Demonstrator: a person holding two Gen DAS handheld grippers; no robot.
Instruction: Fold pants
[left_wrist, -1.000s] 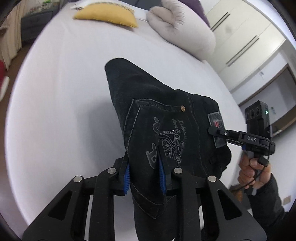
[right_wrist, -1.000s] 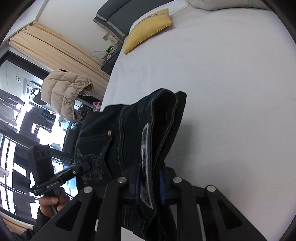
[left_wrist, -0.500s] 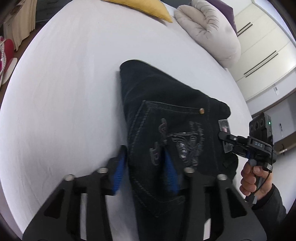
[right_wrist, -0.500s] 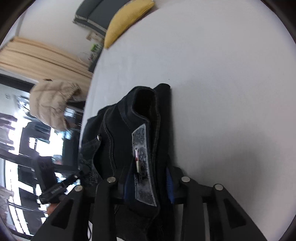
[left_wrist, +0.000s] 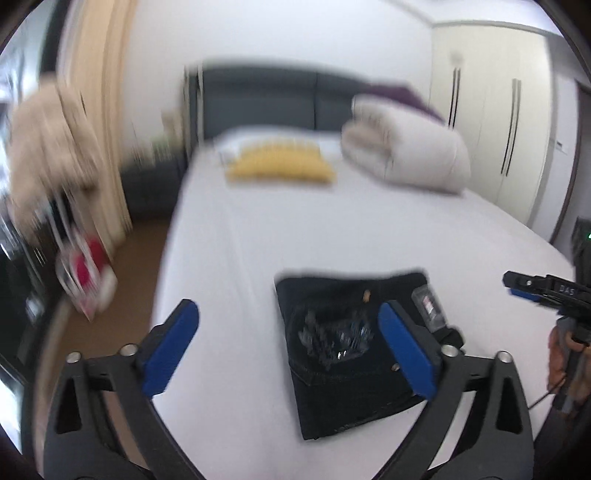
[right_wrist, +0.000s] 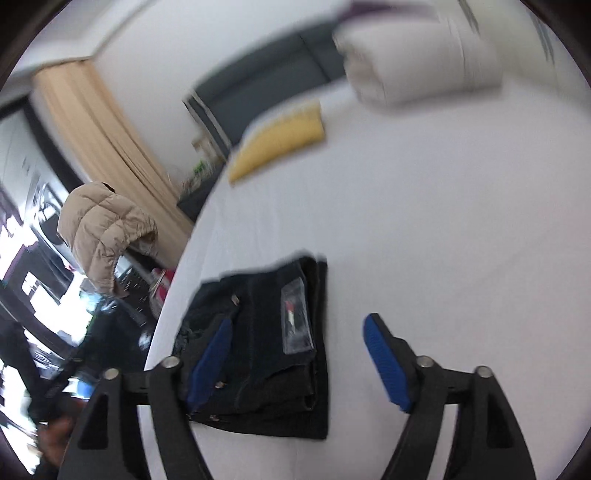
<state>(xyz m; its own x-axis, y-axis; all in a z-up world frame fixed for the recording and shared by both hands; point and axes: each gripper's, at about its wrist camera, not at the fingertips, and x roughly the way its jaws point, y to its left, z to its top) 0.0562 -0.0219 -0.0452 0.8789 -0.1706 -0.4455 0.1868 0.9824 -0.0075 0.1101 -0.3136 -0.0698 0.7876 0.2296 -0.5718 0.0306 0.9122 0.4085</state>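
The black jeans lie folded into a compact rectangle on the white bed, back pocket and brand patch facing up. They also show in the right wrist view. My left gripper is open and empty, raised above the bed with its blue pads wide apart. My right gripper is open and empty above the jeans' right edge. It also shows at the right rim of the left wrist view. Both views are motion-blurred.
A yellow pillow and a rolled white duvet lie by the dark headboard. A beige jacket hangs left of the bed near a curtain. White wardrobes stand at the right.
Both grippers have opened and let go of the jeans, then pulled up and back. The jeans now lie flat and folded on the bed instead of hanging from the jaws.
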